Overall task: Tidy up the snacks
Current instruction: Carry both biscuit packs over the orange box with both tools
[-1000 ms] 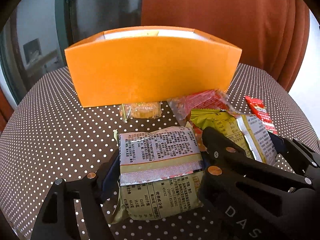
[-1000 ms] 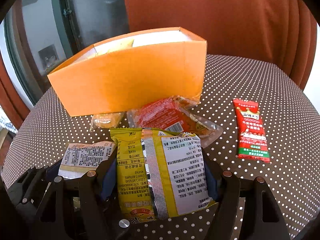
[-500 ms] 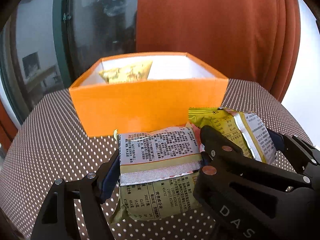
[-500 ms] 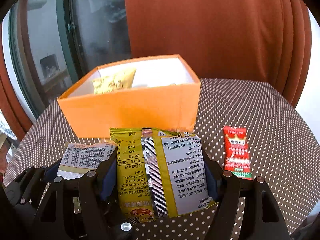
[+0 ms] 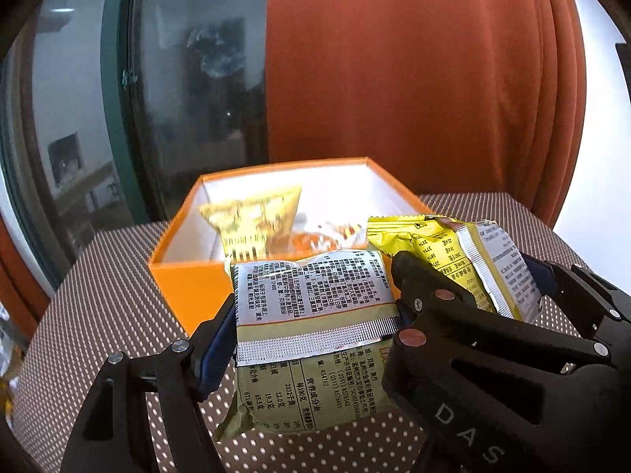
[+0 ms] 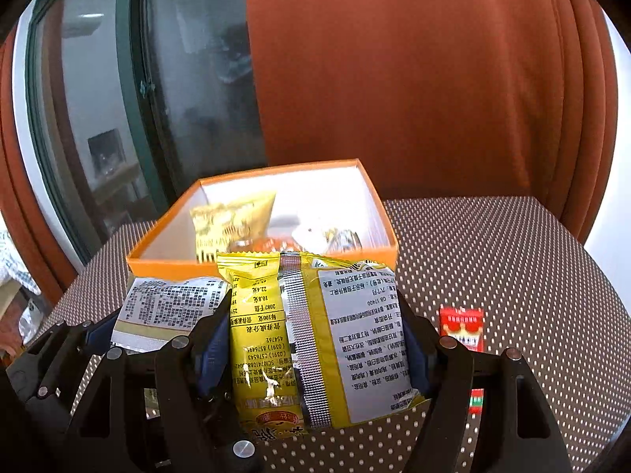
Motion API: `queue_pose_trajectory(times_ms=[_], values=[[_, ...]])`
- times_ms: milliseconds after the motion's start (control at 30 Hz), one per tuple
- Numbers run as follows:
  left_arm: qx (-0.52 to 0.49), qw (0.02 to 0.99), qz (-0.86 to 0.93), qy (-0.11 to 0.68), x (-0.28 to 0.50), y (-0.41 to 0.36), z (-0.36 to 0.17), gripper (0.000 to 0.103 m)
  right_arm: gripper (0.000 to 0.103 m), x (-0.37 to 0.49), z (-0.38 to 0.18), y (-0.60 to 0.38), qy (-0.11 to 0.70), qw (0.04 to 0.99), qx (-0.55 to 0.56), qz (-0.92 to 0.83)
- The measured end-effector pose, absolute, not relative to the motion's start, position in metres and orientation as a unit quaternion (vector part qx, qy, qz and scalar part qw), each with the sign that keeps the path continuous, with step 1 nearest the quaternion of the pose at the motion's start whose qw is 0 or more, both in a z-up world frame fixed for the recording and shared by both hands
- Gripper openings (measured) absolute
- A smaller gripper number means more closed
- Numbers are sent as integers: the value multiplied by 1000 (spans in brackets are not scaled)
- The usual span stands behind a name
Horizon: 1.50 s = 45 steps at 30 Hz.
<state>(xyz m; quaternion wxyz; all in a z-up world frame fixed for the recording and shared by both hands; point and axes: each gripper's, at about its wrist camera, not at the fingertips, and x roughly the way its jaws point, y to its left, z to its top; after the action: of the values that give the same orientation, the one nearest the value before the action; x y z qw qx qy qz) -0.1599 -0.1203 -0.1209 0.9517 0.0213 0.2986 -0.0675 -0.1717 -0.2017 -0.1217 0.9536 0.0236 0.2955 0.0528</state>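
The left gripper (image 5: 315,315) has its jaws clamped on an olive-green snack packet (image 5: 311,339), held above the dotted surface (image 5: 98,295) just in front of the orange box (image 5: 189,276). Beside it, the right gripper (image 6: 315,343) is clamped on a yellow snack packet (image 6: 319,339). Inside the box lies another yellow packet (image 6: 228,224) with other snacks. A red sachet (image 6: 461,327) lies on the surface to the right.

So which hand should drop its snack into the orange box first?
Probably the left. Its olive-green packet sits right in front of the orange box opening, while the right hand's yellow packet lines up nearer the box's right end. Both are firmly held, so it's close.
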Motion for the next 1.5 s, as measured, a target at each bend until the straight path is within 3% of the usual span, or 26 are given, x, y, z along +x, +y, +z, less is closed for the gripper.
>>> queue_pose_trajectory(times_ms=[900,1500], values=[[21,968,-11,249,-80,-98,-44,77,74,-83,-54,-182,233,965,45,111],[17,944,-2,331,-5,-106,-85,77,74,-7,-84,-189,279,952,71,106]])
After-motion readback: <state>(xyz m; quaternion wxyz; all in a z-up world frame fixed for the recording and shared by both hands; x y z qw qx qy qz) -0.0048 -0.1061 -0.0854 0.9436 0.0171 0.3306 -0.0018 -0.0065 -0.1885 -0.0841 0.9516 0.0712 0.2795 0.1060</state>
